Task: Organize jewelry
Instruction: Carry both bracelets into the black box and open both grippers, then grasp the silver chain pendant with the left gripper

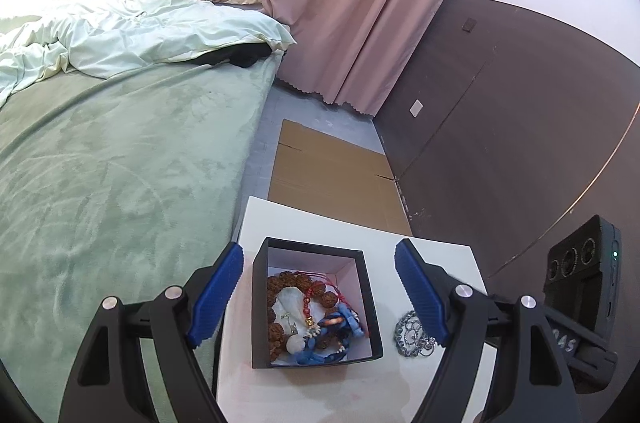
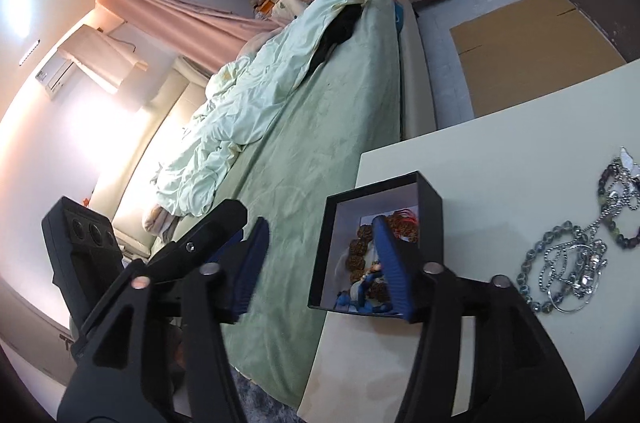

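Two tools worked over a white table (image 1: 352, 227) beside a green bed (image 1: 120, 163). A black box (image 1: 316, 305) near the table's bed-side edge held brown beads (image 1: 280, 283), a red cord and blue pieces. The left tool (image 1: 318, 295) stood wide, its blue pads either side of the box, touching nothing. The right tool (image 2: 320, 263) gaped empty, one pad inside the box (image 2: 380, 211). Silver chains (image 2: 568, 263) and dark beads lay loose on the table (image 2: 500, 151), right of the box.
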`<control>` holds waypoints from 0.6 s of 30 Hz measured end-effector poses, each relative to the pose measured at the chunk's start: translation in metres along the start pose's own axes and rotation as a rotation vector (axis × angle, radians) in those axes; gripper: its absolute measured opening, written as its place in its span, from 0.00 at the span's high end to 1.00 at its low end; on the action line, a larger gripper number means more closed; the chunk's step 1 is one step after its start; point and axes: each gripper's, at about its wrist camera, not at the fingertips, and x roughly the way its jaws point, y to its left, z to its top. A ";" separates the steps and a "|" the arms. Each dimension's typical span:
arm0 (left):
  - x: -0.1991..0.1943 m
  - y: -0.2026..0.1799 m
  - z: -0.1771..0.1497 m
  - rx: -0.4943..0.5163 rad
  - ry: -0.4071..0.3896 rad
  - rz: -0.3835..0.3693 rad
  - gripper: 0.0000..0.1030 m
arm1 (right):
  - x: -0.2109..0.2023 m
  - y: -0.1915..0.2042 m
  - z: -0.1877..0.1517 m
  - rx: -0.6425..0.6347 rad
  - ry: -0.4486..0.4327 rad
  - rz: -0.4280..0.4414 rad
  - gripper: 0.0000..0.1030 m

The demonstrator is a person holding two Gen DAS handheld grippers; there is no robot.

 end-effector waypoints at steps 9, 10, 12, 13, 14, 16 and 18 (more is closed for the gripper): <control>0.006 -0.001 0.000 0.003 0.019 0.009 0.26 | -0.029 -0.031 0.002 0.067 -0.027 -0.075 0.34; 0.007 -0.002 -0.001 0.006 0.023 0.009 0.25 | -0.035 -0.035 0.002 0.075 -0.029 -0.089 0.34; 0.009 -0.005 -0.003 0.015 0.030 0.006 0.23 | -0.047 -0.042 0.002 0.091 -0.037 -0.115 0.32; 0.010 -0.007 -0.004 0.021 0.034 0.005 0.21 | -0.052 -0.045 0.003 0.096 -0.040 -0.126 0.31; 0.011 -0.010 -0.005 0.029 0.038 0.002 0.20 | -0.057 -0.049 0.003 0.101 -0.044 -0.136 0.29; 0.014 -0.015 -0.007 0.042 0.046 0.000 0.20 | -0.070 -0.057 0.004 0.116 -0.052 -0.156 0.27; 0.017 -0.021 -0.011 0.057 0.054 -0.004 0.19 | -0.079 -0.063 0.004 0.124 -0.056 -0.174 0.26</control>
